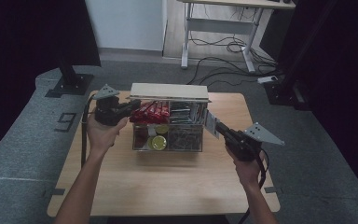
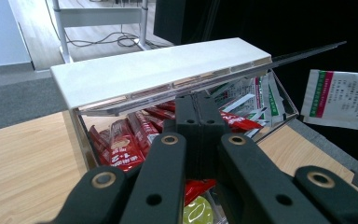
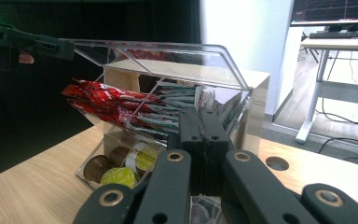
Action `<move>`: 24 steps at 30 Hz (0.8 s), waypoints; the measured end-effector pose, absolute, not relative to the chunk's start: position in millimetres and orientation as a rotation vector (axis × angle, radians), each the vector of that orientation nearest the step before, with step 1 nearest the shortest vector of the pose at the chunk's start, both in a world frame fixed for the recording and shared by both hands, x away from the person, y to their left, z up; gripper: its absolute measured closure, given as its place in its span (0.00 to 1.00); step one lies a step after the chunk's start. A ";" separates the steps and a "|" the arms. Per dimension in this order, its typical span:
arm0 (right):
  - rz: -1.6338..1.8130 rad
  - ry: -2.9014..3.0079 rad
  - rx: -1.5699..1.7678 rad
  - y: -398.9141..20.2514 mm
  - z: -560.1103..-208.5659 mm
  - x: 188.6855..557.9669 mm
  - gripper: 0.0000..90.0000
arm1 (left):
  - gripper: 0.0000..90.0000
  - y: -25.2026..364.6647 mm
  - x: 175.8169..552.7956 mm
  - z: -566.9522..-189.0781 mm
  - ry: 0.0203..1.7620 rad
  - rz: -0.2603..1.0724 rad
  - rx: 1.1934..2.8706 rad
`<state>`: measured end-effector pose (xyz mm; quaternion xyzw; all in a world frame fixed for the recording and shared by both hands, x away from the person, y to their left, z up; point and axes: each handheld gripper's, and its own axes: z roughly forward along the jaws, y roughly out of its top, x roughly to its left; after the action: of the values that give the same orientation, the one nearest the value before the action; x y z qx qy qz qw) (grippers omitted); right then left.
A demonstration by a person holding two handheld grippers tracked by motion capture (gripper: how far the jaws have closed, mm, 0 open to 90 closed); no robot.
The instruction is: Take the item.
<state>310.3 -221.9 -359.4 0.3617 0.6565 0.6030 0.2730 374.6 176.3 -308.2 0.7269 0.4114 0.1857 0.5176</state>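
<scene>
A clear plastic organiser box [image 1: 168, 145] stands mid-table. It holds red sachets [image 1: 150, 112], green-and-white sachets [image 1: 182, 112] and round capsules [image 1: 158, 142]. My left gripper [image 1: 133, 105] is at the box's left side, shut on the edge of the clear hinged lid [image 3: 168, 51], which is held raised. In the left gripper view its jaws [image 2: 196, 100] meet at the lid [image 2: 284, 58], above the red sachets [image 2: 121, 144]. My right gripper [image 1: 219, 128] is at the box's right side, shut on a white sachet [image 1: 209, 122] with a green and red stripe [image 2: 340, 100]. Its jaws [image 3: 204, 114] point at the box.
A pale flat block [image 1: 168, 91] lies along the box's back. The wooden table [image 1: 168, 186] has bare room in front. A round hole [image 3: 276, 163] is in the tabletop. On the floor beyond are black stand bases [image 1: 70, 84], cables [image 1: 223, 70] and a desk frame [image 1: 219, 28].
</scene>
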 end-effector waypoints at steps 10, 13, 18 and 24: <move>1.611 1.741 1.008 -239.3 -368.1 301.4 1.00 | 1.00 175.1 374.6 -308.0 0.987 0.446 1.748; 1.607 1.740 1.022 -243.7 -373.1 301.4 1.00 | 1.00 174.2 374.7 -307.8 0.986 0.446 1.749; 1.598 1.740 1.049 -249.1 -382.9 301.5 1.00 | 1.00 172.6 375.1 -307.7 0.983 0.444 1.751; 1.591 1.743 1.080 -254.2 -393.2 301.0 1.00 | 1.00 172.2 375.0 -307.9 0.983 0.444 1.751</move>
<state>301.0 -254.2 -393.2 0.4006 0.6468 0.5904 0.2695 375.0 172.2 -307.9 0.7292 0.4093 0.1850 0.5163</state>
